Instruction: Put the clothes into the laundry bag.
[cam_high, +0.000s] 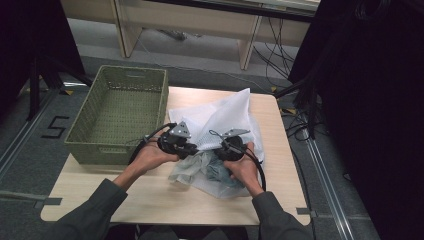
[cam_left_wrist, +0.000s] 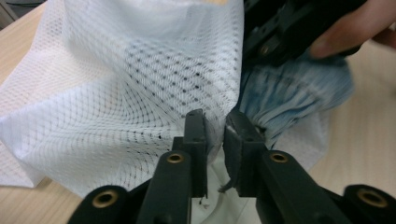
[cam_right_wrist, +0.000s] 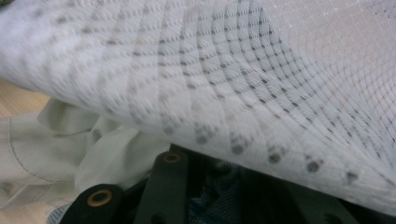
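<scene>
Table: your light wood table (cam_high: 150, 192) stands on grey floor, desks behind.
Basket: green woven basket (cam_high: 116, 112) sits at far left.
Left gripper: your left gripper (cam_left_wrist: 215, 133) has jaws narrowly apart, a fold of the white mesh bag (cam_high: 225, 117) between them; contact unclear.
Bag: it lies mid-table, blue garment (cam_left_wrist: 289, 93) and pale garment (cam_right_wrist: 70, 144) at its mouth.
Right gripper: your right gripper (cam_high: 231, 146) reaches under the mesh; I cannot tell its jaws.

The high view is dim, with black surroundings at both sides and a softly lit table (cam_high: 150, 200); shadows are faint; the left gripper view is brighter, its mesh bag (cam_left_wrist: 140, 84) glaring white at the top; the right gripper view is blurred and close.
</scene>
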